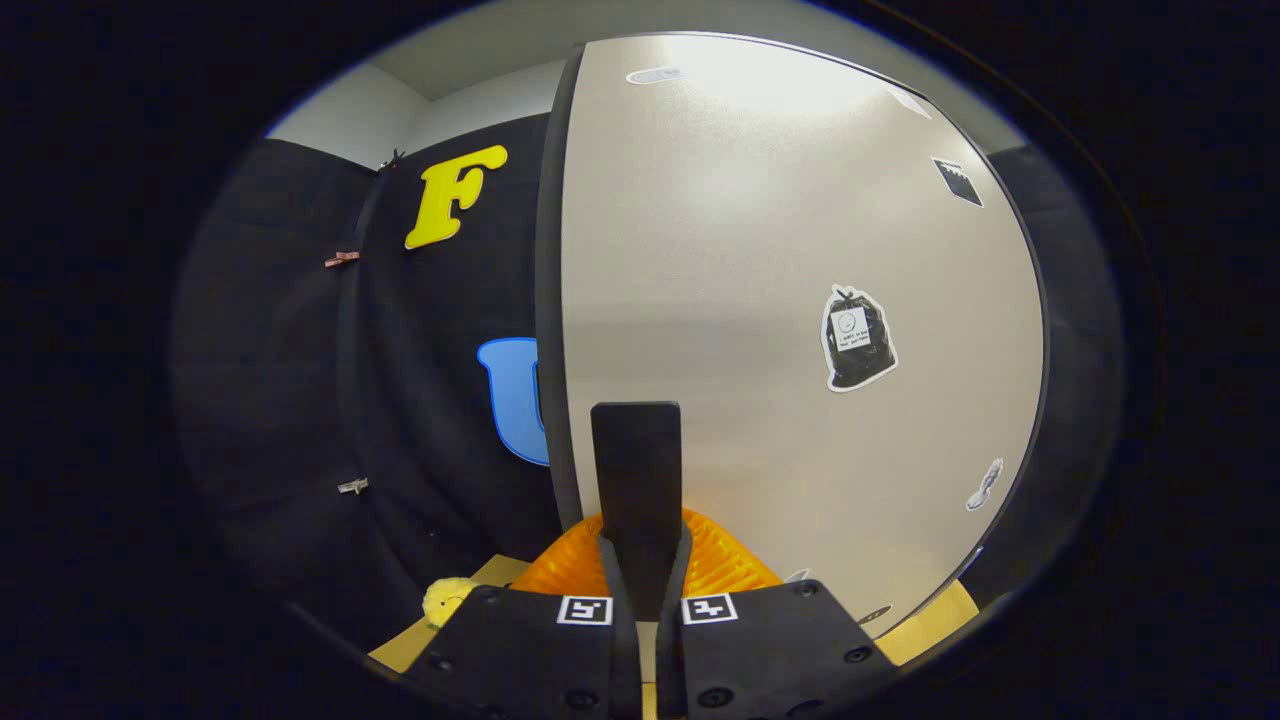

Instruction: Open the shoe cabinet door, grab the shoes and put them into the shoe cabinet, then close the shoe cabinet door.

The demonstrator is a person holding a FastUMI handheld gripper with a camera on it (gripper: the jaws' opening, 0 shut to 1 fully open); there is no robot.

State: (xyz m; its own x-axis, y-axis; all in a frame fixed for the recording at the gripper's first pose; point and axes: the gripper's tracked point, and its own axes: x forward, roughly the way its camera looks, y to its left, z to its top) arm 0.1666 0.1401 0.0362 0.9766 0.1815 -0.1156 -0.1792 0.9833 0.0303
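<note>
The shoe cabinet door (760,240) is a pale, glossy panel with a dark rim, very close in front of me. Its left edge (548,300) runs upright, with the black booth wall beyond it. A flat black handle (635,470) stands upright from the door, right between my fingers. My gripper (637,545) is shut on this handle, one finger (565,572) pressing on its left side and the other on its right. I cannot tell how far the door stands from the cabinet.
Stickers dot the door, one shaped like a black bag (857,338). A small yellow fluffy thing (447,597) lies on the tan wooden surface (500,572) left of my fingers. The same surface (935,620) continues under the door's lower right corner.
</note>
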